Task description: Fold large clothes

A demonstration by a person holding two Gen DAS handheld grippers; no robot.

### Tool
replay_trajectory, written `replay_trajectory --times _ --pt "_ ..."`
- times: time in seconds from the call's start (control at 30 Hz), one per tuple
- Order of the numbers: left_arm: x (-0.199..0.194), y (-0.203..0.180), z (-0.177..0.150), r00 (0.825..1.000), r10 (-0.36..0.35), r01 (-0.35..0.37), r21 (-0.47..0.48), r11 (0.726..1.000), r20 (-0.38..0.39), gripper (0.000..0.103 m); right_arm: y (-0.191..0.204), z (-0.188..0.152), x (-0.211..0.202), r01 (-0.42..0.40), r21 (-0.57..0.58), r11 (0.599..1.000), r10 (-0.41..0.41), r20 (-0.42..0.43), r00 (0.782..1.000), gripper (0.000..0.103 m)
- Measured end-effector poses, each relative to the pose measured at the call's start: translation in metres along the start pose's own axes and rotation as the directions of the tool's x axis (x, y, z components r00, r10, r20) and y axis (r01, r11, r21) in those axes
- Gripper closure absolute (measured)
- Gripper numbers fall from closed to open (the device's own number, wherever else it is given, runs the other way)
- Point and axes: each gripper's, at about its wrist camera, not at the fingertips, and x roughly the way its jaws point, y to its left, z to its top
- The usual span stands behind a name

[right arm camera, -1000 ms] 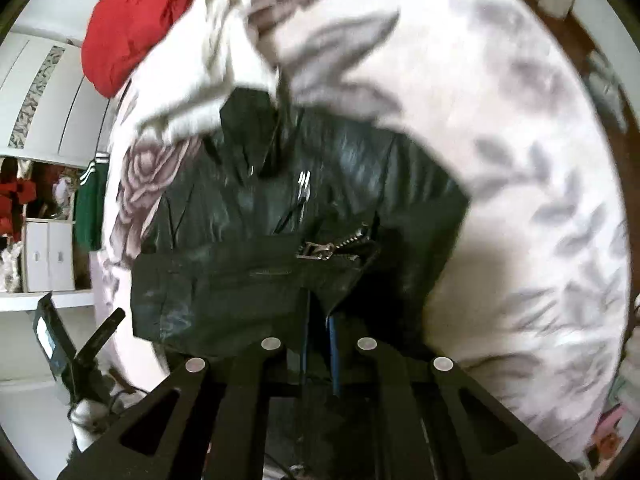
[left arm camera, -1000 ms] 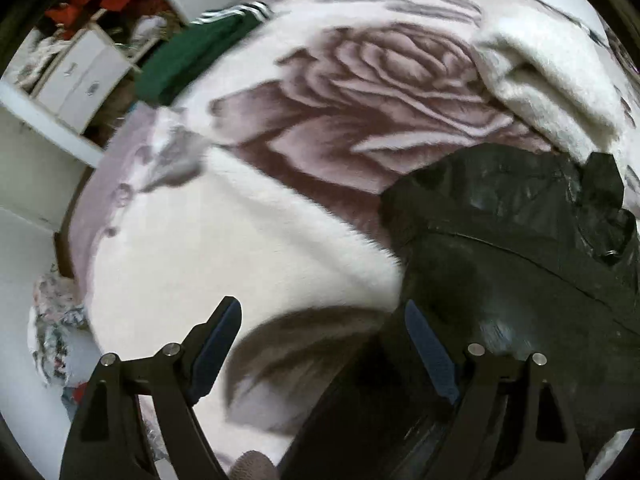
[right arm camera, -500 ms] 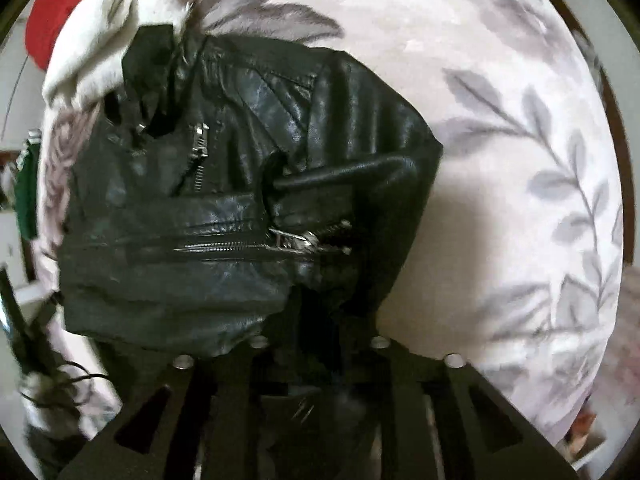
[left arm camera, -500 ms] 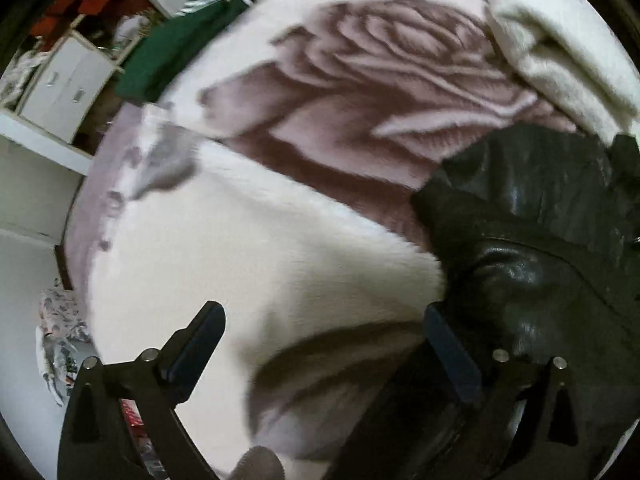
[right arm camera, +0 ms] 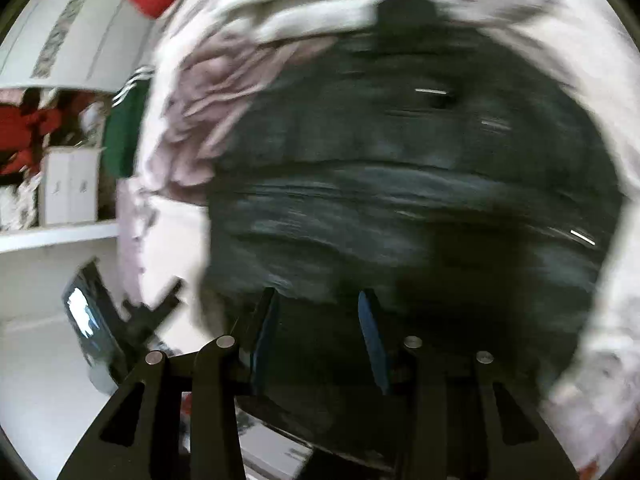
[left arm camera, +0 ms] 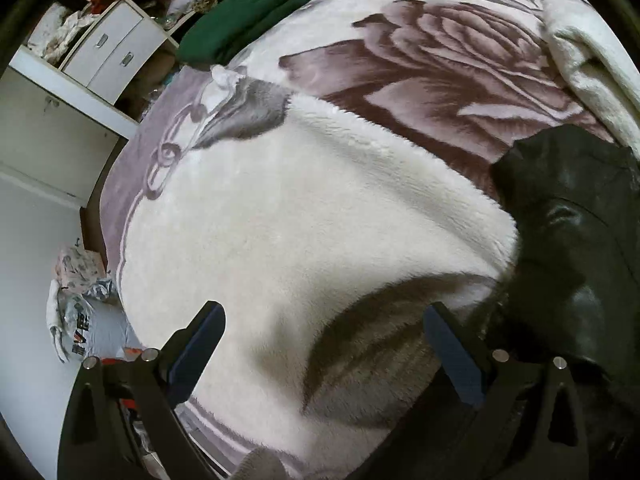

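Taking the black leather jacket point(left arm camera: 576, 240) as our landmark, we see the left gripper point(left arm camera: 320, 344) hanging wide apart and empty over the fleece blanket point(left arm camera: 304, 208) just left of the jacket's edge, with the green garment point(left arm camera: 244, 20) far off beyond it. The jacket lies on the blanket, bunched and only partly folded. We judge the main risk to be that stiff, slick leather springs back or slides out of its fold, since neither tool is pinning it; the left one could also snag blanket pile instead of jacket. To the right, the right gripper point(right arm camera: 318, 340) is parted over the jacket point(right arm camera: 400, 200), gripping nothing we can see, though that view is badly blurred. Half a second ago it was shut among the jacket's folds; now it is open, and the left tool sits further from the jacket.
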Motion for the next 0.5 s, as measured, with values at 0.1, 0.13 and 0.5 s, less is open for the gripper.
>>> replay_trajectory --times 0.1,0.13,0.5 --pt "0.008 0.012 0.005 1.0 0.007 -0.007 -0.008 1.0 0.003 0.0 0.041 0.01 0.055 0.042 -0.079 0.996 -0.046 -0.051 0.998 0.06" --pt "0.013 0.017 0.007 1.0 0.013 -0.013 -0.008 1.0 0.0 0.0 0.053 0.012 0.079 0.102 -0.139 0.985 -0.112 -0.072 0.991 0.06" --pt "0.001 0.039 0.015 0.992 -0.122 0.122 -0.023 0.992 -0.009 0.0 0.039 0.006 0.049 0.174 -0.022 0.984 -0.175 -0.07 0.982 0.06"
